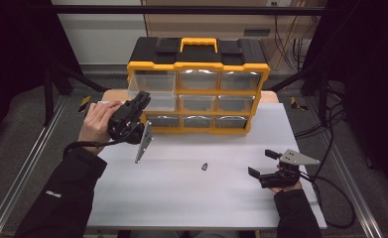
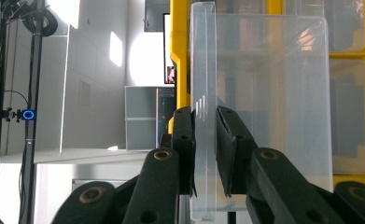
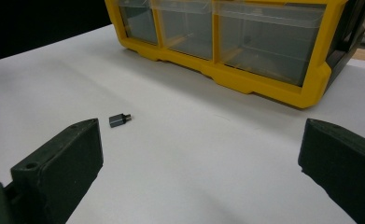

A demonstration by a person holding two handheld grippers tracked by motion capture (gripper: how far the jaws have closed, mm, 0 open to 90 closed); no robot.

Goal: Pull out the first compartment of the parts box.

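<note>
Over at the left end of the yellow drawer cabinet [image 1: 198, 89], the left gripper [image 1: 141, 99] has its jaws narrowed onto the front lip of a clear drawer [image 1: 152, 89], the pads pinching that thin wall from both sides; the drawer stands partly pulled out of the cabinet's top-left bay. In the left gripper view the drawer front [image 2: 203, 107] runs straight up between the pads. Nine drawers in all, three rows of three, and one is out. Moving right: in front of the cabinet, on the white table [image 1: 181, 198], lies one small grey adapter [image 1: 204, 166], its long axis angled, plug end pointing toward the cabinet. Farther right, the right gripper [image 1: 264, 163] rests with jaws wide apart and empty. The adapter [image 3: 119, 120] lies to its left, ahead of the left jaw, so I'd judge the right hand is nearer it.
</note>
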